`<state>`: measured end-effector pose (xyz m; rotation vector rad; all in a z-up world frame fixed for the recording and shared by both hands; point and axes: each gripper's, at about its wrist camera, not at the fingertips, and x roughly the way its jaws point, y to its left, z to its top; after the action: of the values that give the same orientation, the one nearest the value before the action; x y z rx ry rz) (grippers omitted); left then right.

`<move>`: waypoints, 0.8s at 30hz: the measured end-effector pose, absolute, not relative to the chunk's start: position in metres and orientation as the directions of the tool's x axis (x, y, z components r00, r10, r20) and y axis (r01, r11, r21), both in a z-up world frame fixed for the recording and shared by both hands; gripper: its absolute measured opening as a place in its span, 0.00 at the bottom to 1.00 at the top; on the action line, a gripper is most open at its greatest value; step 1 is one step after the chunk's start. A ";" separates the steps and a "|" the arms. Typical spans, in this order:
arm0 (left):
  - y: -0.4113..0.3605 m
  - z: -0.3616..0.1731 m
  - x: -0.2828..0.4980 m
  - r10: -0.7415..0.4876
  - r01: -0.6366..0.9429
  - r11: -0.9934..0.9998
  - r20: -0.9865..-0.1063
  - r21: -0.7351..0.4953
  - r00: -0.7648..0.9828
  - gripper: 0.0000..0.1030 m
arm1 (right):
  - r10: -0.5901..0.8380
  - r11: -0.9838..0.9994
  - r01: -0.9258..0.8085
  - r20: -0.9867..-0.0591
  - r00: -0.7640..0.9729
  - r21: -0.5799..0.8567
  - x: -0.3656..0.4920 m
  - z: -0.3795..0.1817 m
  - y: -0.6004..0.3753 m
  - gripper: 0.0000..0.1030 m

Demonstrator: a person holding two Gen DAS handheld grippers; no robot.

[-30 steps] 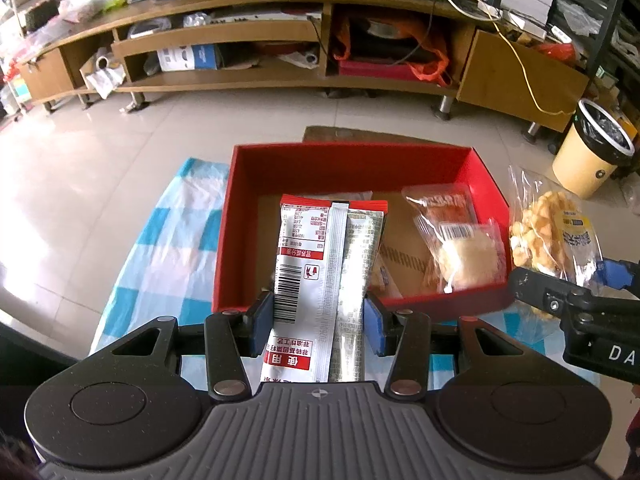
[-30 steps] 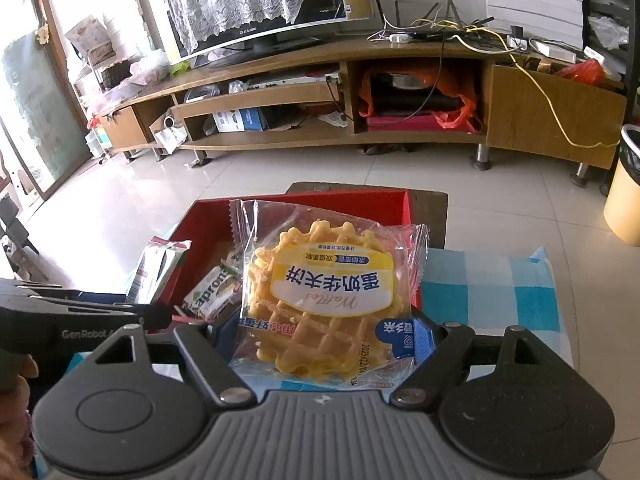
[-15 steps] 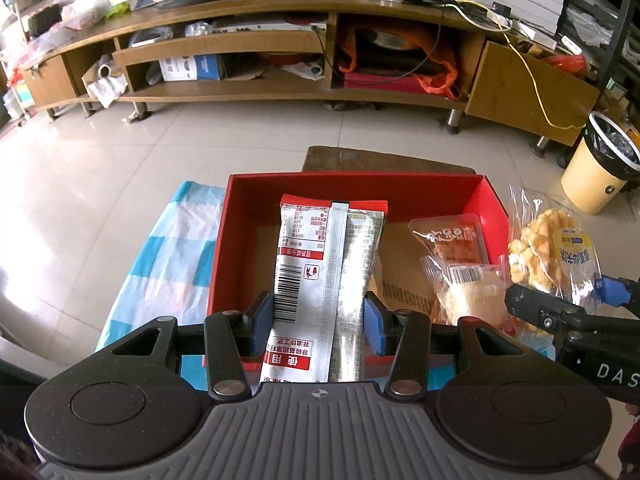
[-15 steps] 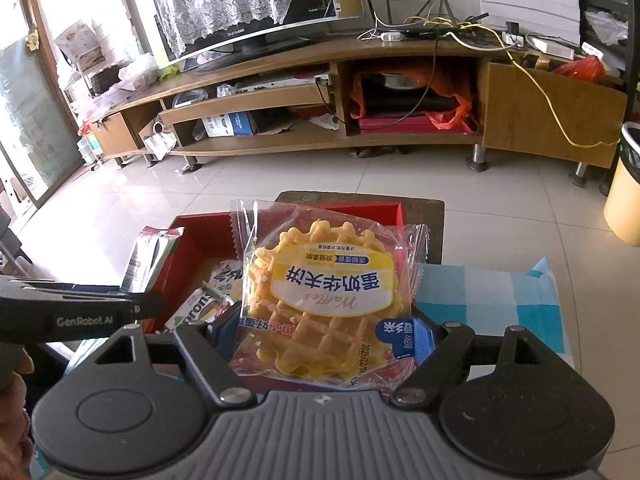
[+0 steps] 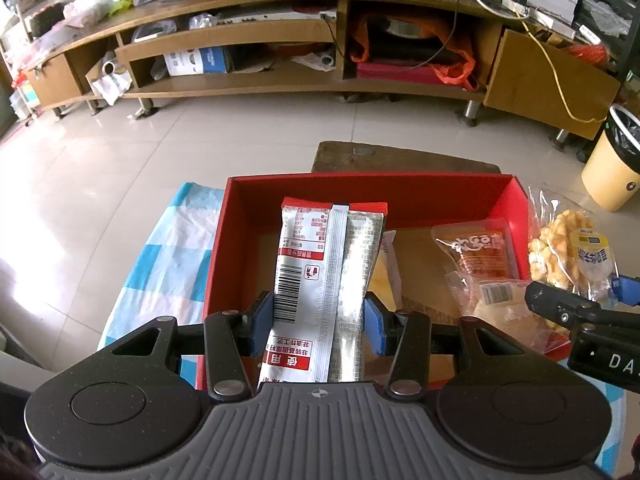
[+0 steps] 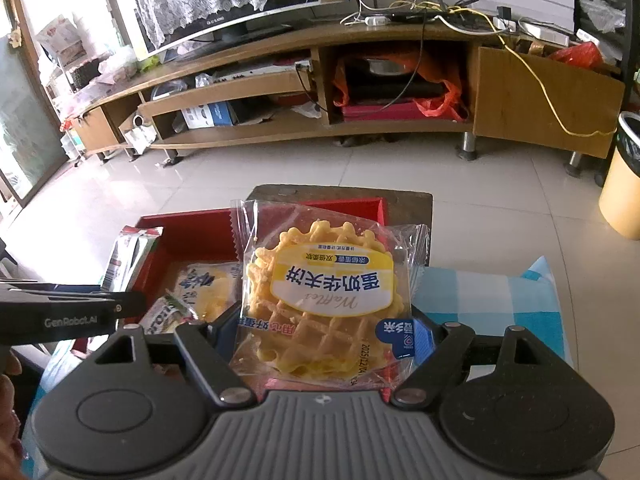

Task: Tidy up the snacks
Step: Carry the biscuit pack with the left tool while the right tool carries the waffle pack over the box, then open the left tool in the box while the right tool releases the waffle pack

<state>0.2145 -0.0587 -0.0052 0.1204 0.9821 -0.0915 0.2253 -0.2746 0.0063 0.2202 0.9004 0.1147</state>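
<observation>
1. Two grippers, each pinching a snack — the left gripper (image 5: 319, 322) clamps a long silver-and-red packet (image 5: 324, 280) between its blue pads, held over the red box (image 5: 400, 188).
2. Right gripper (image 6: 326, 330) squeezes a clear-wrapped waffle pack (image 6: 324, 300) above the box's right end.
3. Inside the box lie an orange snack pouch (image 5: 478, 254) and a pale bread pack (image 5: 500, 304) — near its right wall.
4. Box sits on a blue checked cloth (image 5: 168, 256).
</observation>
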 end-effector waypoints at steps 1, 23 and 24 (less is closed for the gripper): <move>-0.059 -0.006 0.216 -0.020 0.130 0.990 -0.834 0.063 0.551 0.53 | 0.188 0.972 -0.004 -0.765 0.615 0.236 0.228 0.005 -0.275 0.74; -0.061 -0.027 0.232 0.014 0.098 0.992 -0.862 0.074 0.506 0.55 | 0.193 0.975 -0.030 -0.774 0.603 0.220 0.248 -0.012 -0.271 0.75; -0.061 -0.027 0.233 0.015 0.095 0.993 -0.861 0.074 0.508 0.55 | 0.193 0.977 -0.042 -0.776 0.600 0.210 0.248 -0.013 -0.269 0.75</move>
<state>0.2325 -0.0612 -0.0271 0.1171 1.0380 -0.0483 0.2479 -0.2686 -0.0127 0.1772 0.9179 0.1369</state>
